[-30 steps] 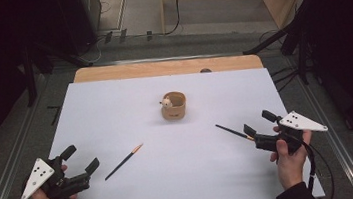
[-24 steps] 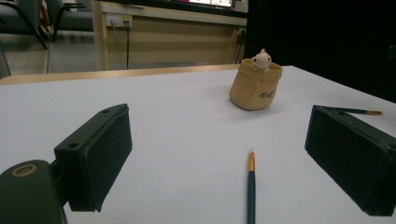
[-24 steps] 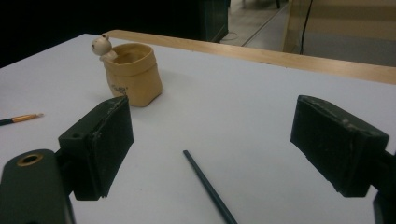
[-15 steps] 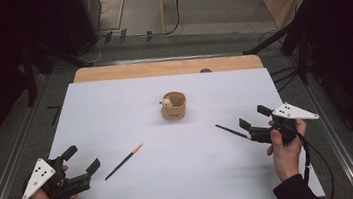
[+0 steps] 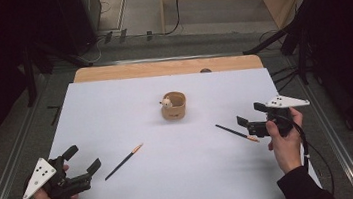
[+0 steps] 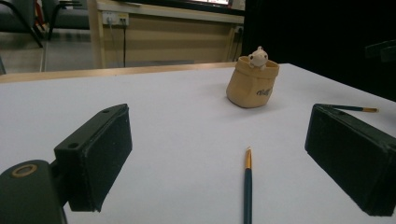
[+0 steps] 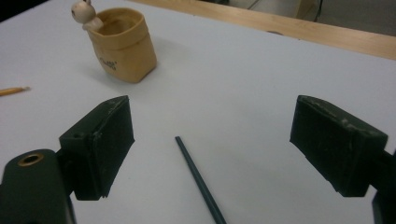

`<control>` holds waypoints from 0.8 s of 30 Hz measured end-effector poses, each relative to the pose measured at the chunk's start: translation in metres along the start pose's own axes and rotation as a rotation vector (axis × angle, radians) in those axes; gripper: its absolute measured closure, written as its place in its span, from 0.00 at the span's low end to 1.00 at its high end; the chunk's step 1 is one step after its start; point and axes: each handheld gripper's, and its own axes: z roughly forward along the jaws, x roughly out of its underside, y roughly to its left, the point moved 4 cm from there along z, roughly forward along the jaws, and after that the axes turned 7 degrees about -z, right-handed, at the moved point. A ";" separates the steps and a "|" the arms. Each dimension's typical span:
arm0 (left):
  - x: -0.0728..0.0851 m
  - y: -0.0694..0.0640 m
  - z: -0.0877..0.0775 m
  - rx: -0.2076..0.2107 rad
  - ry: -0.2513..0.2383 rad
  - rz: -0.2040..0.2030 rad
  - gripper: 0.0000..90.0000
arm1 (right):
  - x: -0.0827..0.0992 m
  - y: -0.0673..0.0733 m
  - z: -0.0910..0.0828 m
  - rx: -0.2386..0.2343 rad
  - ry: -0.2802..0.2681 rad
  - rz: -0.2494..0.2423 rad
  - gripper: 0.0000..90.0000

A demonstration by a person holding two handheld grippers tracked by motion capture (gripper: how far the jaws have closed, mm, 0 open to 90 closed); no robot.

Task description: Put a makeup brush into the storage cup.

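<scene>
Right gripper (image 5: pixel 249 120): jaws wide apart, nothing held. It hovers just over the near end of a dark paintbrush (image 5: pixel 236 133) lying flat on the white worktop (image 5: pixel 114 101); in the right gripper view the brush handle (image 7: pixel 198 179) lies between the jaws, touching neither pad.

Left gripper (image 5: pixel 81 158): jaws likewise wide apart and empty, held low at the near left corner of the worktop. A second paintbrush (image 5: pixel 123 162) lies flat just ahead of it, tip pointing away toward the centre.

Beyond both, near mid-worktop, a tan pouch-shaped holder (image 5: pixel 174 106) stands upright, with a small pale figurine (image 5: pixel 166 101) perched at its rim.
</scene>
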 end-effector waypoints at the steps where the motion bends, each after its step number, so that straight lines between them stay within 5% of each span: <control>1: 0.000 0.000 0.000 0.000 0.000 0.001 0.08 | -0.002 -0.001 0.001 -0.004 0.008 -0.006 0.15; 16: 0.001 0.001 0.001 0.001 0.005 -0.004 0.09 | -0.010 -0.011 0.017 -0.045 0.266 -0.027 0.18; 20: 0.001 0.001 0.001 0.000 0.006 -0.003 0.09 | -0.010 -0.013 0.021 -0.033 0.327 -0.030 0.32; 24: 0.002 0.002 0.001 -0.006 0.010 -0.009 0.09 | -0.009 -0.016 0.024 -0.014 0.428 -0.088 0.44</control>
